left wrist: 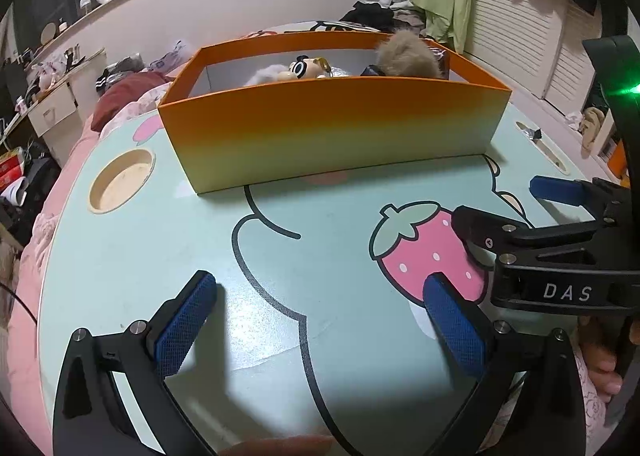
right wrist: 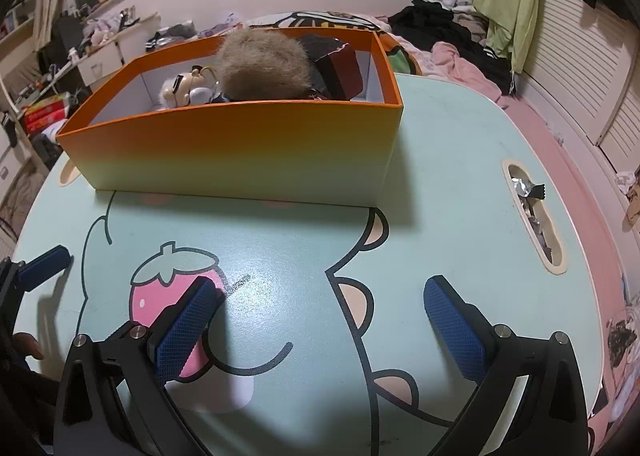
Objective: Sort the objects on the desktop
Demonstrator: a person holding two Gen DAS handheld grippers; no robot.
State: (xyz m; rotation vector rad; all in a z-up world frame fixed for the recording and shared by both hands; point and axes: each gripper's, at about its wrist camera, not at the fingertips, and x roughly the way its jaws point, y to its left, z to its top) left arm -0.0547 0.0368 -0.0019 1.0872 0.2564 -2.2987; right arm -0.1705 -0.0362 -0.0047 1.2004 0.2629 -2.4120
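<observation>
Left wrist view, left claw [left wrist: 320,308] spread (empty), right claw [right wrist: 324,312] likewise

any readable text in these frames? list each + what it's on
"DAS": white letters on the black body of the right tongs, left wrist view.
Red packaging on the far-left desk: print too small and blurred to read.
Nothing else legible; the table bears only cartoon drawings.

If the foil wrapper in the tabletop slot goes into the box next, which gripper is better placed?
Right, probably. The foil wrapper lies in the slot on the right gripper's side, close ahead of its open fingers. The left gripper, also open, sees it far off at its right edge.
</observation>
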